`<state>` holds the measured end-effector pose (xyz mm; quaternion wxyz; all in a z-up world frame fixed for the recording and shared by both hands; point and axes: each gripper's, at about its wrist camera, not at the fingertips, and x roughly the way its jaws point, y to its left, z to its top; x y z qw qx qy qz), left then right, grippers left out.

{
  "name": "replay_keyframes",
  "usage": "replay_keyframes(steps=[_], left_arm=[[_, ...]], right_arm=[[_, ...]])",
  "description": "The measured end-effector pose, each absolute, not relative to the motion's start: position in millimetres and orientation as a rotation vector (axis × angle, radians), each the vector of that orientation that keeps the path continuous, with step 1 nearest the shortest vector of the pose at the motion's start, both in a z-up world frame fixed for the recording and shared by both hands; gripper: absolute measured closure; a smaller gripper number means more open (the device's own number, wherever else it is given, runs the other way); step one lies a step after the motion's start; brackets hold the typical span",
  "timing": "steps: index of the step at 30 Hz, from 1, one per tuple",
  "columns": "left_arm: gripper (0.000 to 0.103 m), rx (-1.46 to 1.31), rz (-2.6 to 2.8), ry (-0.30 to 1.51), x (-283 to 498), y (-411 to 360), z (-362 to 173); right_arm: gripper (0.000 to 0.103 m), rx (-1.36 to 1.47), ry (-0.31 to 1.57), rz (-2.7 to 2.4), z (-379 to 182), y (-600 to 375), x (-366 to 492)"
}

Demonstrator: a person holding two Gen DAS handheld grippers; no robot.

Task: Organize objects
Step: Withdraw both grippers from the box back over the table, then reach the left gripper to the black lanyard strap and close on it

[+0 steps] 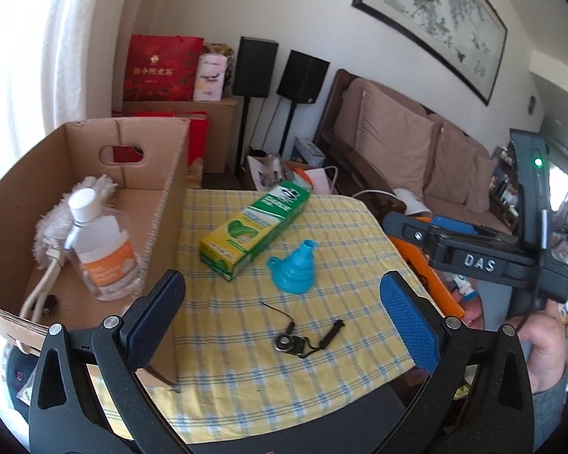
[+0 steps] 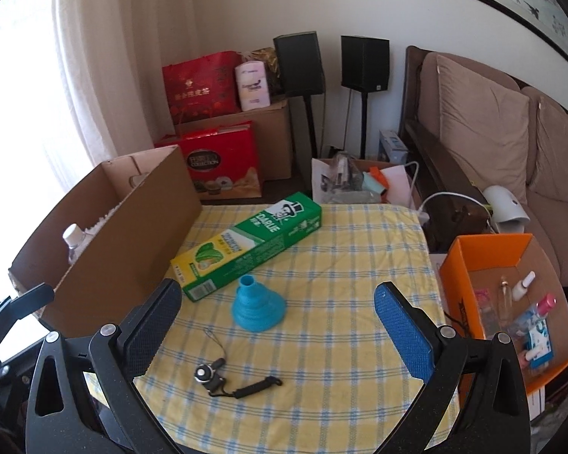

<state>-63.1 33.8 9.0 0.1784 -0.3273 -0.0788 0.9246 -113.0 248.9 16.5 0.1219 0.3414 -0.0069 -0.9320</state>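
In a living room with a sofa (image 2: 484, 121) along the wall, a table (image 2: 340, 265) under a yellow checked cloth carries what seems left to sort: a blue funnel (image 2: 256, 308), with a green toothpaste box (image 2: 246, 242) just behind it and a small black lanyard (image 2: 231, 378) nearer the cameras. A cardboard box (image 1: 147, 174) at the table's left already holds a clear bottle (image 1: 102, 249) and a white duster (image 1: 68, 212), and an orange box (image 2: 484, 265) at the right holds small bottles, so these look like the sorting bins. The left gripper (image 1: 280, 299) and right gripper (image 2: 276, 302) both hover with fingers wide apart and empty, probably ready for the next pick.

Beyond the hand-held gripper stand two black speakers (image 2: 364, 61); to its right, a brown sofa (image 2: 492, 121); above, a framed painting (image 1: 439, 19).
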Motion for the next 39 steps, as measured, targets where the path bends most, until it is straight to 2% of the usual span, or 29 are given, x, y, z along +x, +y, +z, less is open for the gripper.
replay_keyframes(steps=[12,17,22,34,39], left_arm=[[0.000,-0.893,2.592,-0.089,-55,73,-7],[0.001,-0.934,2.556,-0.086,-60,83,-19],[0.011,-1.003,2.509,-0.070,-67,94,-38],[0.011,-1.217,2.427,-0.104,-92,99,-98],[0.011,-1.196,2.409,-0.113,-91,101,-101]], right_arm=[[0.001,1.043,-0.081,-2.730,7,271,-119],[0.001,1.052,-0.069,-2.732,2,274,-121],[0.006,1.079,-0.049,-2.720,-5,274,-126],[0.007,1.133,-0.043,-2.671,-29,271,-133],[0.007,1.156,-0.060,-2.664,-38,273,-138]])
